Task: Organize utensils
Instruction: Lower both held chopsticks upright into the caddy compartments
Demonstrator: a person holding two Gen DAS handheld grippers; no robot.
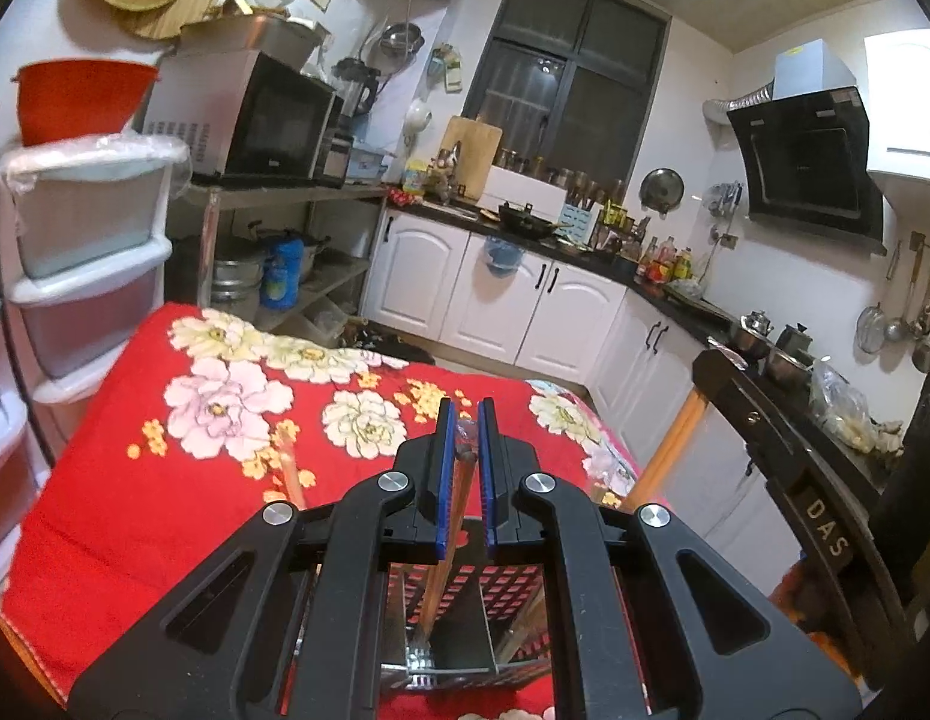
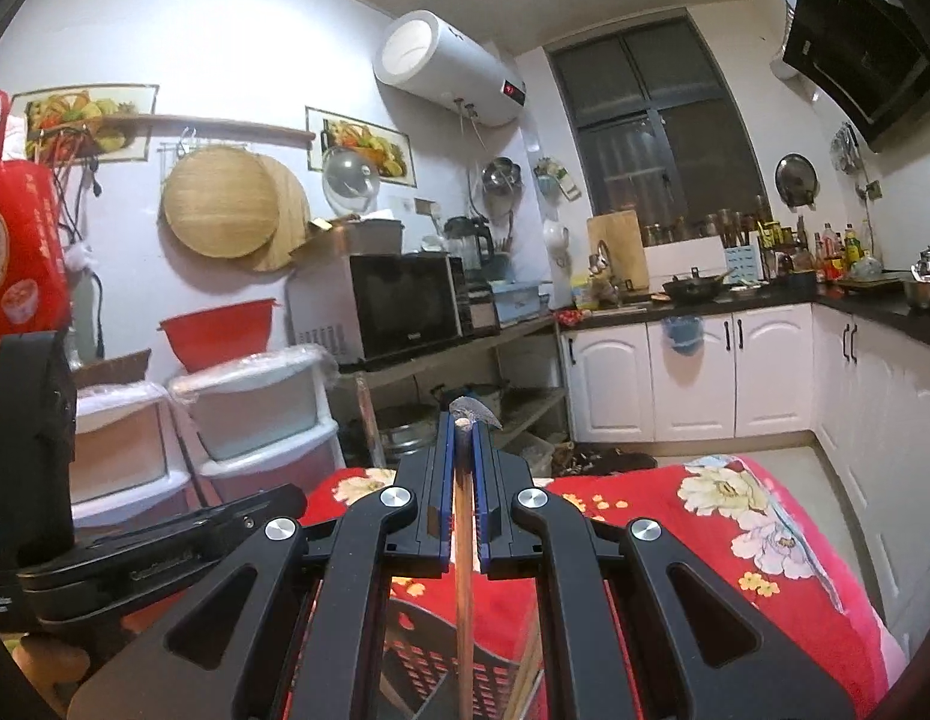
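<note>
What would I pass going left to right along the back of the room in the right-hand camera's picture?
Red bag → woven bamboo tray → microwave → wooden cutting board → black wok → sauce bottles.

Bright red tablecloth point(image 1: 135, 468), printed with large pink and cream peonies and small yellow-orange blossoms. Black plastic left gripper point(image 1: 465, 420) and black plastic right gripper point(image 2: 463, 432), each with blue finger pads and silver pivot bolts. Brown wooden utensil handle point(image 2: 463, 570). Dark perforated utensil holder point(image 1: 495, 612), red showing through its square holes. White arched cabinet doors point(image 1: 585, 312) with black handles. Red plastic basin point(image 2: 219, 336).
</note>
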